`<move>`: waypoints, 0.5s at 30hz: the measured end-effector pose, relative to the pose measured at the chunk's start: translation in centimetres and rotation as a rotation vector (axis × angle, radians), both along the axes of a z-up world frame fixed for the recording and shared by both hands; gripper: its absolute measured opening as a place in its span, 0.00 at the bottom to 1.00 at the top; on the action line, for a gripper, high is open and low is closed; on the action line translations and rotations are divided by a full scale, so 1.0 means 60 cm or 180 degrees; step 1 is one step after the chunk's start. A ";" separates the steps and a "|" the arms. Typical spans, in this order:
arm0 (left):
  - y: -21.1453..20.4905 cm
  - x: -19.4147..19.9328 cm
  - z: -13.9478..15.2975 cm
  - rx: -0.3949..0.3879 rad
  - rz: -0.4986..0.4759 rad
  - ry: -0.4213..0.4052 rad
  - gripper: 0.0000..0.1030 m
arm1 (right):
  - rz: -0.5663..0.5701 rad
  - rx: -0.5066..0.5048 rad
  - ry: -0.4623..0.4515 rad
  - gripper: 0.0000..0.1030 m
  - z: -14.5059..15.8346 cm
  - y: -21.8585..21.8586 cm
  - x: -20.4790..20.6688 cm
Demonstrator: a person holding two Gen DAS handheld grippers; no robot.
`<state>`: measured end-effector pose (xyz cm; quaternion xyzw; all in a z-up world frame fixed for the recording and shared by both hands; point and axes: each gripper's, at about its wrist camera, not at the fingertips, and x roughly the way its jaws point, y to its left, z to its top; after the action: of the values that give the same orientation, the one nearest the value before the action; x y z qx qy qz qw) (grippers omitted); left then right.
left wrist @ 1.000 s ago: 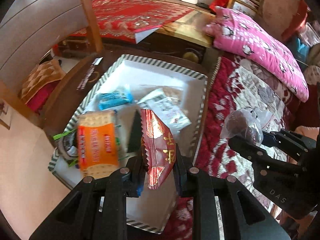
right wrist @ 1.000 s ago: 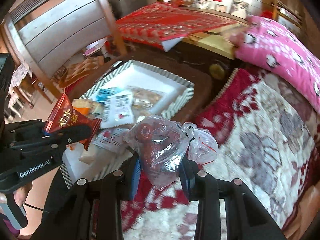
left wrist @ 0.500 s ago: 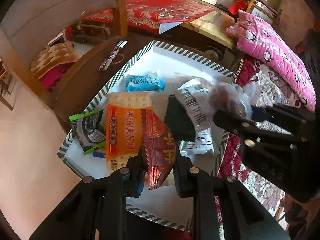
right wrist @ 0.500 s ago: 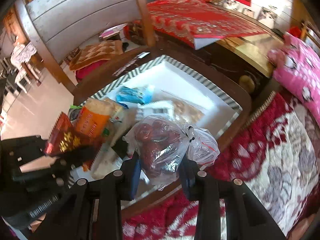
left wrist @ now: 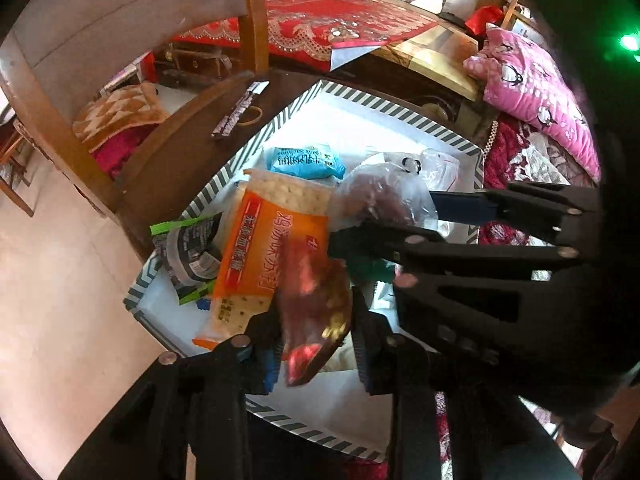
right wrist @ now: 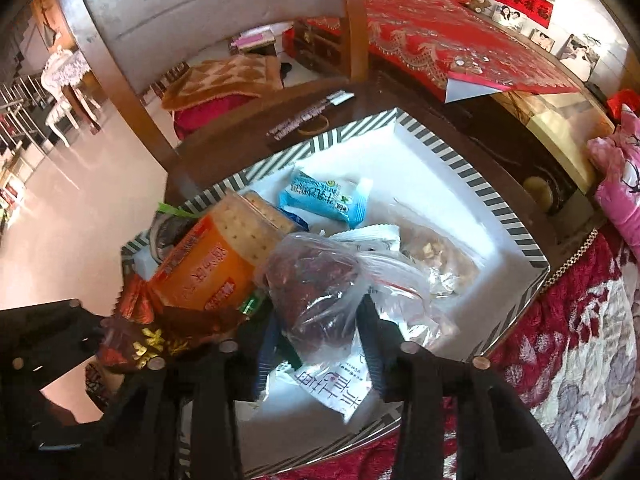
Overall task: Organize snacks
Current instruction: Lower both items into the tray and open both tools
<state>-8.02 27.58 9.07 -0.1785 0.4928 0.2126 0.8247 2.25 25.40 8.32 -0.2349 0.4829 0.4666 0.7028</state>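
A white tray with a striped rim (left wrist: 380,100) (right wrist: 440,140) holds a pile of snacks. My left gripper (left wrist: 316,348) hangs over its near corner with its jaws opening. A red snack packet (left wrist: 316,312) (right wrist: 136,332) sits blurred and loose between the fingers. My right gripper (right wrist: 318,340) (left wrist: 384,220) is over the tray's middle, its jaws opening too. Its pads still touch a clear bag of dried red fruit (right wrist: 316,292) (left wrist: 380,200). An orange cracker pack (left wrist: 272,248) (right wrist: 212,264) lies just beyond both grippers.
Also in the tray: a blue packet (right wrist: 324,200), a black-and-green packet (left wrist: 188,248), a white packet with red writing (right wrist: 336,384) and a clear bag (right wrist: 436,256). A chair back (left wrist: 120,20) stands behind the dark table. A red blanket (right wrist: 580,360) lies to the right.
The right gripper has swung left from the blanket to above the tray, carrying the bag. The left gripper's jaws have widened, and the red packet has turned and blurred between them.
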 end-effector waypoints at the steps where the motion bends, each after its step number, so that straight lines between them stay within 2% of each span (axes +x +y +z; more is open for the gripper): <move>1: -0.002 0.000 0.001 0.0032 -0.0003 -0.0002 0.34 | -0.0020 0.0028 0.0005 0.49 0.005 -0.005 0.000; 3: -0.006 -0.003 0.005 0.0054 -0.0006 -0.0027 0.50 | -0.0059 0.0078 0.0004 0.52 0.014 -0.016 0.001; 6: -0.014 -0.009 0.014 0.0143 -0.0001 -0.0103 0.66 | -0.0133 0.0155 -0.0019 0.58 0.031 -0.038 0.000; 10: -0.033 -0.019 0.028 0.0311 -0.0016 -0.0157 0.74 | -0.0305 0.0279 -0.0086 0.63 0.053 -0.086 -0.007; 12: -0.043 -0.023 0.033 0.0376 -0.0004 -0.0178 0.81 | -0.0441 0.0359 -0.0116 0.67 0.062 -0.115 -0.010; 15: -0.061 -0.035 0.046 0.0528 0.0008 -0.0247 0.84 | -0.0652 0.0486 -0.0185 0.72 0.073 -0.161 -0.018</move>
<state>-10.09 23.91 11.85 -0.1183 0.4409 0.2467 0.8549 1.18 15.72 12.68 -0.1436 0.4468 0.4208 0.7763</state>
